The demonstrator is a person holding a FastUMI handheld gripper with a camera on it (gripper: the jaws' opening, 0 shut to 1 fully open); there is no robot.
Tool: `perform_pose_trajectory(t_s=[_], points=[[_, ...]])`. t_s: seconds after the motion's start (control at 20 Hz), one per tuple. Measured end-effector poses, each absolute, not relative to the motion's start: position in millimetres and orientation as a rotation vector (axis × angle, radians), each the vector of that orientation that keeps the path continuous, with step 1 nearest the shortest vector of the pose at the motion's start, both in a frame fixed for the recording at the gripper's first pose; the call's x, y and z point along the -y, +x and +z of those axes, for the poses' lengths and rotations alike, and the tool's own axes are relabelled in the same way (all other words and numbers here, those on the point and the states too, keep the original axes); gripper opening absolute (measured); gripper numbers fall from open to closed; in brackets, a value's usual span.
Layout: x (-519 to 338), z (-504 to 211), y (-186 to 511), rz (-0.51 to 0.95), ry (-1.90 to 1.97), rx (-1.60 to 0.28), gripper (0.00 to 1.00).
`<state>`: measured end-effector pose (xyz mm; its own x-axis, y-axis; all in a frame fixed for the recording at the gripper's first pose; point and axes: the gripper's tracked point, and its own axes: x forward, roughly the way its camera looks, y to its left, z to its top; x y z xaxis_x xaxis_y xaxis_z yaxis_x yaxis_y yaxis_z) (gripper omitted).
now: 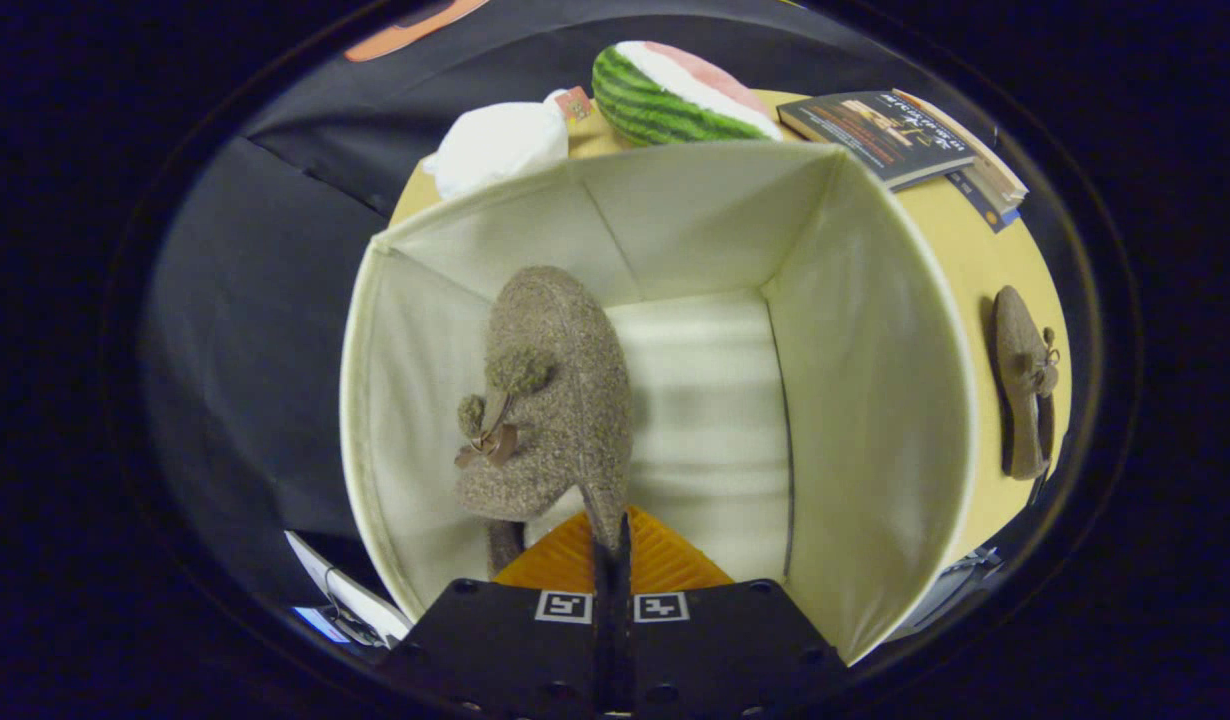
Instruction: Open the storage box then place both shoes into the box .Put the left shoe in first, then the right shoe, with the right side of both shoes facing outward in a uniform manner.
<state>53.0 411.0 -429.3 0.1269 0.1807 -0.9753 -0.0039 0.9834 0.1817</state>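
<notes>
the gripper (611, 535) is closed down tight, its two fingers pinching the heel edge of a fuzzy brown shoe (550, 400) so that barely a slit is left between them. that shoe hangs inside the open storage box (875, 400), toe pointing away from the gripper toward the box's far wall, tilted up rather than lying flat, with its little pompom and brown bow showing on the upper. it sits toward the box's left wall; whether its sole touches the box floor i cannot tell from here.

the box itself is cream fabric, lid out of the way, its pale floor bare to the right of the held shoe. its four walls stand upright and the near wall dips below the gripper.

outside the box, just beyond its right wall, the second shoe (1025, 385) lies on the yellow tabletop (975, 270), apart from the box and not touching it, lengthwise along that wall.

past the box's far wall, a watermelon-slice cushion (665, 95) rests on the tabletop, with a white bundle (495, 145) to its left near the box's far left corner. off the far right corner lies a stack of books (895, 130), the top one dark-covered.

to the left of the box hangs black cloth, and by the near left corner something white and flat (345, 600) pokes out, too cut off to name.
</notes>
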Motion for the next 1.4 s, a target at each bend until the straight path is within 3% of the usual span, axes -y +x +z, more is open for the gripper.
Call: perform_pose_trajectory(t_s=[0.45,0.65,0.8,0.85,0.95,1.0,1.05,1.4], points=[[-413.3,-458.3,51.8,0.165,0.037,-1.474,0.04],[-407.4,-432.4,49.2,0.211,0.098,-1.461,0.19],[-411.3,-391.7,44.4,0.324,0.170,-1.418,0.51],[-408.4,-375.9,41.2,0.366,0.162,-1.397,0.54],[-395.0,-348.3,38.2,0.421,0.112,-1.339,0.83],[-385.2,-337.5,37.8,0.441,0.081,-1.313,0.92],[-376.0,-326.8,36.9,0.461,0.055,-1.288,0.96],[-274.4,-286.3,38.3,0.500,-0.033,-1.187,0.96]])
